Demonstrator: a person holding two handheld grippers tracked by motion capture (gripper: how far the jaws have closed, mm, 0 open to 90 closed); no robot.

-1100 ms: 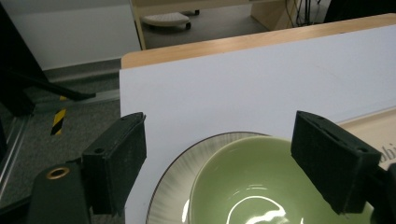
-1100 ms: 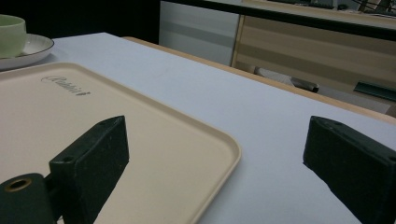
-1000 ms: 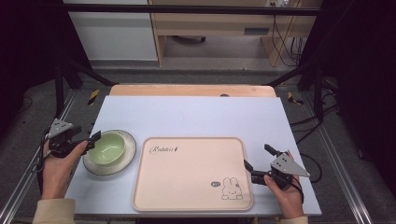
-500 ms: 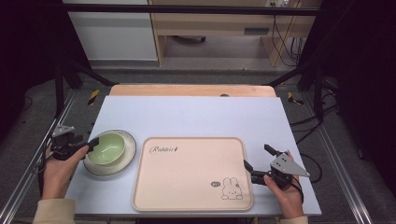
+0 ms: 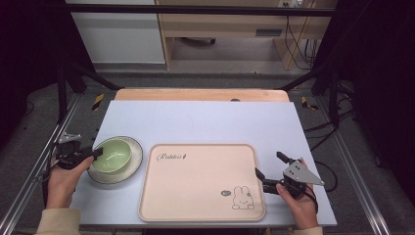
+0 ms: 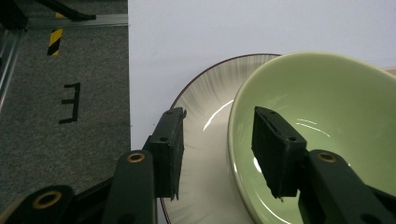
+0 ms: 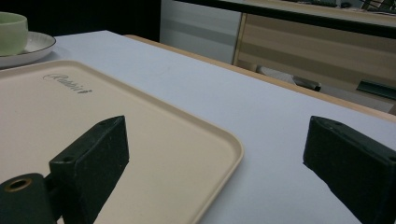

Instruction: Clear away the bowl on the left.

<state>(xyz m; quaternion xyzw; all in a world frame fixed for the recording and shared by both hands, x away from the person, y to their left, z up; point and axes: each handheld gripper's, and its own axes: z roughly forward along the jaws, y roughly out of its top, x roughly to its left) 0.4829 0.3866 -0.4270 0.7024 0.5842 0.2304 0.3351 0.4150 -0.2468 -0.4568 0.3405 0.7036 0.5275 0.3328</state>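
Bench (image 5: 205,120) has a pale lilac-white top, grey carpet around it. My left gripper (image 6: 217,144) has jaws open astride the green bowl (image 5: 113,154) rim on its plate (image 5: 135,157). My right gripper (image 5: 270,169) is wide open beside the beige tray (image 5: 200,188).

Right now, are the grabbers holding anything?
Nothing yet. The left gripper straddles the green bowl's rim, jaws open. The right gripper is open by the tray.
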